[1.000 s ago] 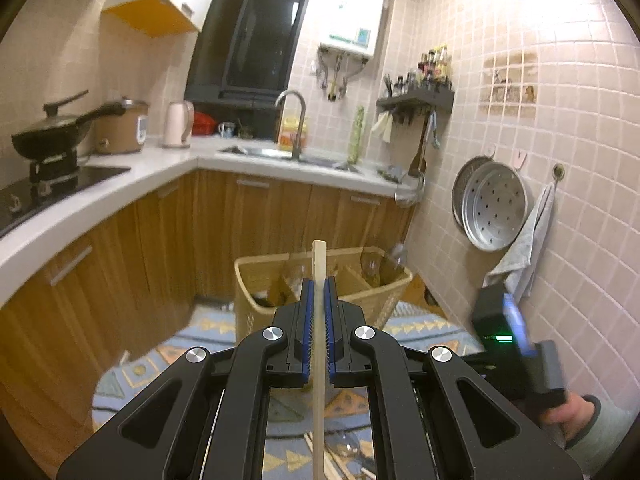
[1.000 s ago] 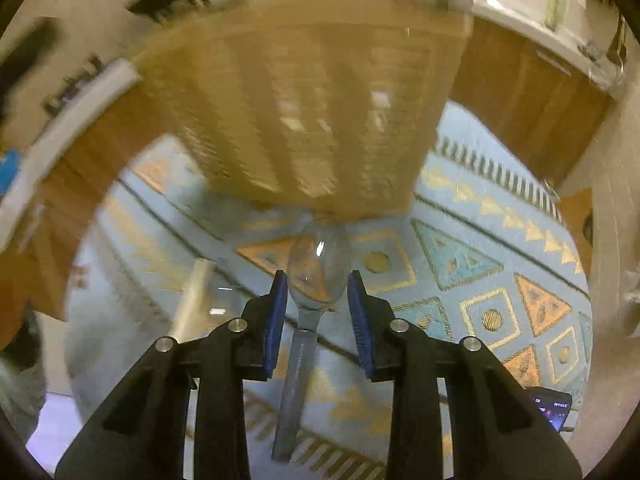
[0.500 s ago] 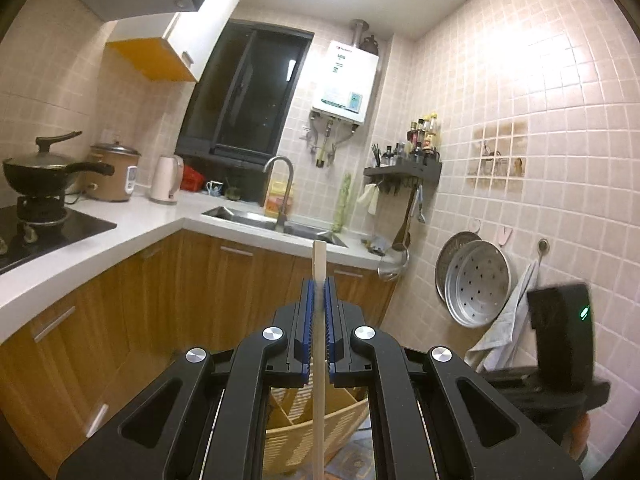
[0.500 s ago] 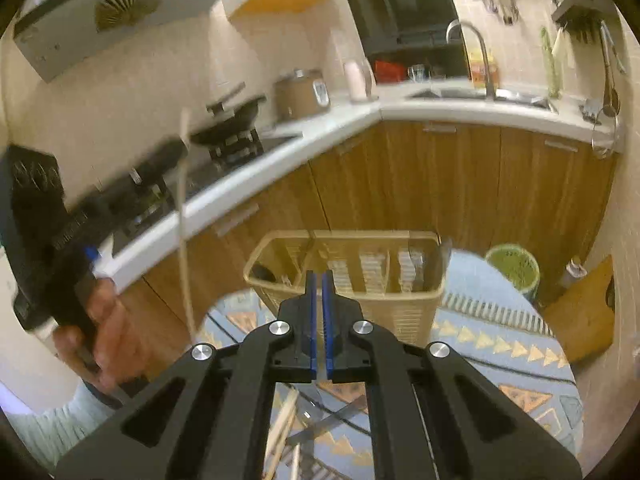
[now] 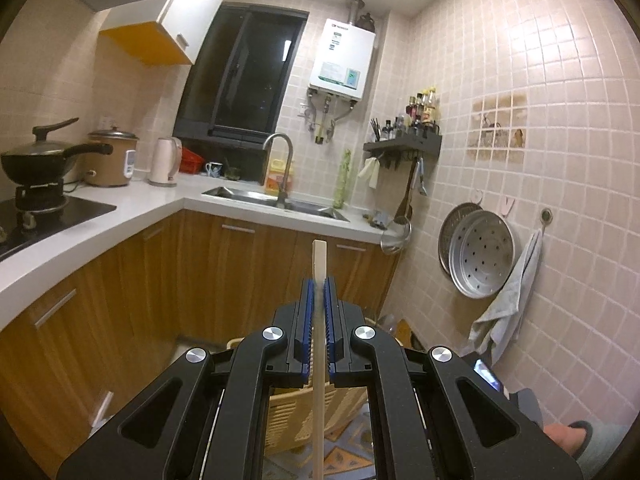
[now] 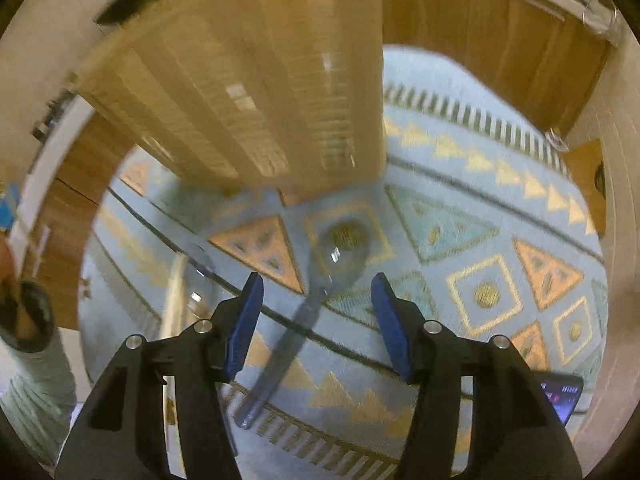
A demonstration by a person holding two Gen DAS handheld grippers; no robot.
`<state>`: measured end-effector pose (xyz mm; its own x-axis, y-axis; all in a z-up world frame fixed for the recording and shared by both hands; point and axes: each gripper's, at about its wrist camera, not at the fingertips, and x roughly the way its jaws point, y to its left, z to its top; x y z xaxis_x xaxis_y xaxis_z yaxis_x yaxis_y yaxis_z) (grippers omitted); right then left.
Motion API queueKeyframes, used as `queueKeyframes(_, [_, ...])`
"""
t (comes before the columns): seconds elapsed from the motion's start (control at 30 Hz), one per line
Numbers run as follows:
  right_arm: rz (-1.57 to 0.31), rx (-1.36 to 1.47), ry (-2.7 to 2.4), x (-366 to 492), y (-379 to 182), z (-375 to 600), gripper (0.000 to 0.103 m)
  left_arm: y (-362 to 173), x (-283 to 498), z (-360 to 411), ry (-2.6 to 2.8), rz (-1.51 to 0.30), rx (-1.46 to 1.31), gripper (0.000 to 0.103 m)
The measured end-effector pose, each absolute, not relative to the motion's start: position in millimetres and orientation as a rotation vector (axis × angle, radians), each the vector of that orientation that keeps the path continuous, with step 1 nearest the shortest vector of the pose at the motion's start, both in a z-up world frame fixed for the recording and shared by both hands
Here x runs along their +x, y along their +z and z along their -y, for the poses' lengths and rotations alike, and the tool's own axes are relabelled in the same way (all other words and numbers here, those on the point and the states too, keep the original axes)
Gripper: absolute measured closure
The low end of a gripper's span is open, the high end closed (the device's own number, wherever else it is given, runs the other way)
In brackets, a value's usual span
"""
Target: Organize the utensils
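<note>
Left tool (image 5: 319,286): closed on a flat wooden stick (image 5: 319,360), held upright between its blue pads, pointing roughly level toward the kitchen sink (image 5: 276,199). A wicker basket (image 5: 296,412) shows below it on the floor. Right tool (image 6: 316,300): pointing steeply down, jaws opening, pads touching nothing. A clear plastic spoon (image 6: 320,280) lies on the patterned rug (image 6: 460,240) below the gap, bowl toward the blurred basket (image 6: 260,100).

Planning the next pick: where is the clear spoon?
In the right wrist view, the clear spoon lies on the patterned rug, below the right tool, just before the basket.
</note>
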<state>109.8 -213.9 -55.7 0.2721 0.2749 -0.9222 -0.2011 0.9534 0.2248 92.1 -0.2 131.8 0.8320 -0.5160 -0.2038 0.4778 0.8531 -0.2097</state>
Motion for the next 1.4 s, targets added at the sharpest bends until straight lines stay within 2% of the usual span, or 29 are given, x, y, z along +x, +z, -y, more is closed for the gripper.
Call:
queueKeyframes(0.03, [-1.286, 0.051, 0.309, 109, -62, 209, 0.072, 131, 92, 0, -0.529, -0.260, -0.151, 0.099])
queueKeyframes(0.17, [-1.272, -0.038, 0.248, 109, -67, 188, 0.077, 125, 93, 1, -0.537, -0.268, -0.146, 0.099])
queueKeyframes(0.3, [-1.262, -0.096, 0.217, 111, -68, 172, 0.093, 121, 95, 1, -0.545, -0.280, -0.151, 0.099])
queueKeyframes(0.4, [-1.251, -0.057, 0.270, 104, -68, 175, 0.093, 120, 95, 1, -0.545, -0.278, -0.148, 0.099])
queueKeyframes(0.53, [-1.143, -0.037, 0.331, 81, -43, 183, 0.093, 123, 95, -2, -0.542, -0.253, -0.156, 0.099])
queueKeyframes(0.8, [-0.734, 0.066, 0.428, 47, 73, 194, 0.093, 151, 97, -11, -0.523, -0.116, -0.212, 0.099])
queueKeyframes(0.9, [-0.643, 0.038, 0.384, 56, 100, 197, 0.093, 159, 101, -9, -0.488, -0.039, -0.213, 0.099])
queueKeyframes(1.17, [-0.442, -0.003, 0.299, 84, 134, 196, 0.093, 166, 120, 10, -0.361, 0.081, -0.179, 0.099])
queueKeyframes(1.4, [-0.303, 0.032, 0.199, 114, 131, 209, 0.093, 155, 139, 14, -0.278, 0.078, -0.197, 0.099])
